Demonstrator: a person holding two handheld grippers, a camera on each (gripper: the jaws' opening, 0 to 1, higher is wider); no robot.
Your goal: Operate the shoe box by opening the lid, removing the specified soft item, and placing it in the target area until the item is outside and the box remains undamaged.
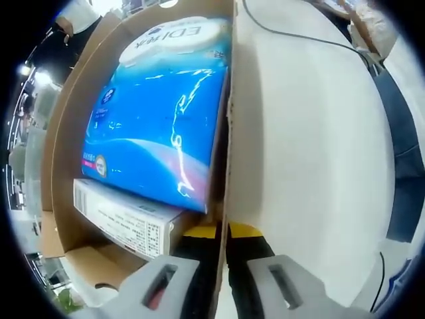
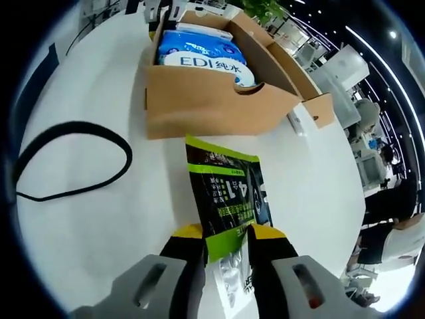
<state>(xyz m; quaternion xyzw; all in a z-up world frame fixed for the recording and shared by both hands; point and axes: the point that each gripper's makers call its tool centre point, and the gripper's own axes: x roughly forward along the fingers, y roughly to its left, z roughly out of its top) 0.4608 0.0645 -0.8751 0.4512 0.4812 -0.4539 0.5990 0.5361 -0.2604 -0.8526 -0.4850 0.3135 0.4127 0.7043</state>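
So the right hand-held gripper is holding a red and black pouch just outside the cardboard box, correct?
Not quite: the pouch is green and black, not red. The right gripper view shows the right hand-held gripper shut on it, outside the cardboard box.

Left claw [image 1: 222, 266] jaws straddle thin upright edge, closed on it. Right claw [image 2: 226, 256] jaws pinch flat packet end.

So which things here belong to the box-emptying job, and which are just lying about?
Job: brown cardboard shoe box, green and black soft pouch in the right gripper, left gripper astride the box wall.
Lying about: black cable loop, white table.
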